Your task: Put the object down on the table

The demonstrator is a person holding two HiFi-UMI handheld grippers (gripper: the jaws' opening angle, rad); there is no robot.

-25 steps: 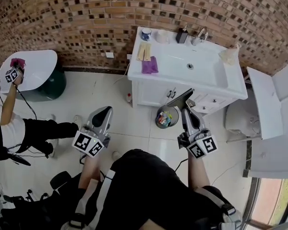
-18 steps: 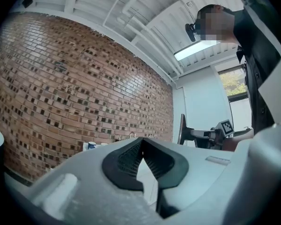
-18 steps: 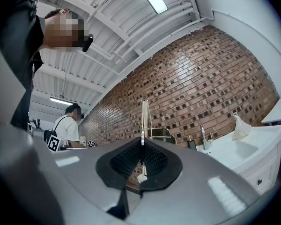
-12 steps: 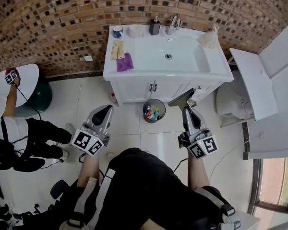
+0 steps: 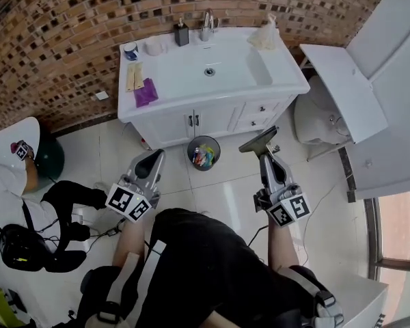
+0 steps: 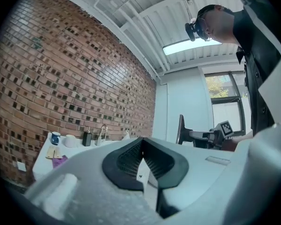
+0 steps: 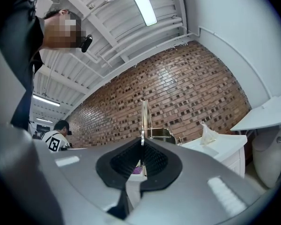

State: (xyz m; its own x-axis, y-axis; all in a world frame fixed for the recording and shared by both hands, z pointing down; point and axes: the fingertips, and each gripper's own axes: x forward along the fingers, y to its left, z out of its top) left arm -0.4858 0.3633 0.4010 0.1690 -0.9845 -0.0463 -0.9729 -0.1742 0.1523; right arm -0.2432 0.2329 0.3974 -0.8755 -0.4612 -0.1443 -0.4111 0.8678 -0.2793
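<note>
Your left tool (image 5: 151, 157) is closed with nothing between its jaws. Your right tool (image 5: 266, 159) is clamped on a dark squeegee (image 5: 260, 142), which you hold in the air above the floor tiles, just right of the waste bin (image 5: 191, 149). Farther off stands the white surface (image 5: 239, 80) with a sink, not touching the squeegee. A purple cloth (image 5: 145, 92) lies near its left end, and the brick wall (image 5: 68, 19) is behind.

Rough brick wall (image 5: 55, 26) — glossy white washbasin (image 5: 260, 80), shiny floor tiles (image 5: 219, 183), metallic flat tool (image 5: 258, 142)
</note>
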